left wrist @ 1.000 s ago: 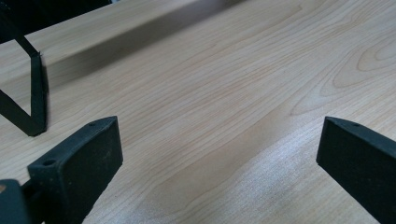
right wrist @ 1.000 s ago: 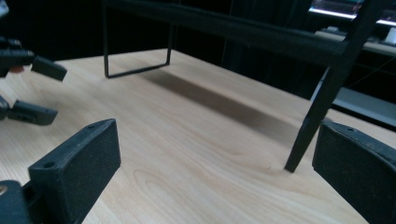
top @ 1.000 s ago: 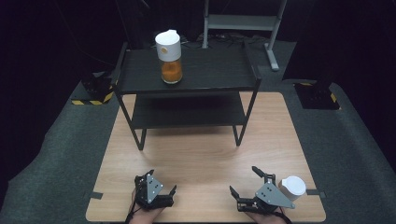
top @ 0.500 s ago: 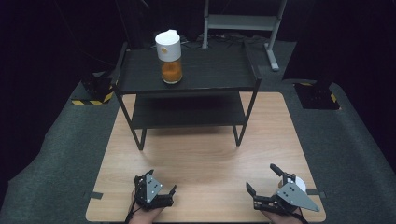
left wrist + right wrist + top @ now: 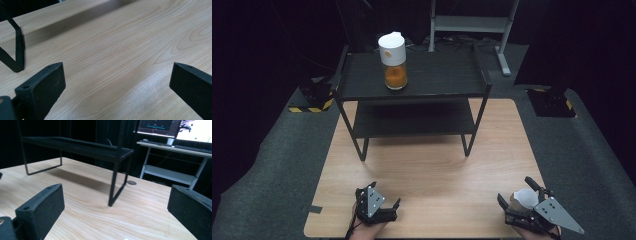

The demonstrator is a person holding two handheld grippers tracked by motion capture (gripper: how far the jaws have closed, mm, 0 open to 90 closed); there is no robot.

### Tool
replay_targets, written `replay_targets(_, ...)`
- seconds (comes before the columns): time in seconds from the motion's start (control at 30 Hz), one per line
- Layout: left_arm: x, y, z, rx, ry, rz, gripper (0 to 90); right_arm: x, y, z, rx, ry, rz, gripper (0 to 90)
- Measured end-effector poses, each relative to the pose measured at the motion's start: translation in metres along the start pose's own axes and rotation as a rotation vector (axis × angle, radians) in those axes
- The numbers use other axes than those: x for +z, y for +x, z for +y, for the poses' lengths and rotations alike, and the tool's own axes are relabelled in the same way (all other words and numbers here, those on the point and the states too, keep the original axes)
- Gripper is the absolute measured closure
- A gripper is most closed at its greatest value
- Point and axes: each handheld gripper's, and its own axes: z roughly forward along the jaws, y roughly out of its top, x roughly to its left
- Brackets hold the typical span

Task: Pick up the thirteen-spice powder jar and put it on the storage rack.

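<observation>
Black shelf (image 5: 437, 75) bears jar (image 5: 394, 61) holding orange contents.

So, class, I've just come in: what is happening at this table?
A person holds a pair of tongs in each hand at the near edge of the wooden table. The left tongs hover open over bare wood. The right tongs are also open, at a small white object by the table's right corner; what it is cannot be told. A jar with orange contents and a white lid stands untouched on the black shelf.
</observation>
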Motion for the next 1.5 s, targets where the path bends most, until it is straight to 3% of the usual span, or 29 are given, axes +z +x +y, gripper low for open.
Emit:
replay_targets(0.23, 0.000, 0.002, -0.001, -0.011, -0.004, -0.004, 0.6, -0.013, -0.008, -0.008, 0.008, 0.010, -0.047, 0.0)
replay_targets(0.5, 0.000, 0.002, -0.002, -0.018, -0.008, -0.008, 0.6, -0.022, -0.014, -0.021, 0.023, 0.053, -0.070, 0.0)
replay_targets(0.9, 0.000, 0.003, -0.002, -0.018, -0.009, -0.013, 0.6, -0.022, -0.020, -0.038, 0.057, 0.104, -0.049, 3.3)
replay_targets(1.5, -0.001, 0.005, -0.002, -0.024, -0.011, -0.015, 0.6, -0.019, -0.032, -0.058, 0.124, 0.140, 0.005, 24.4)
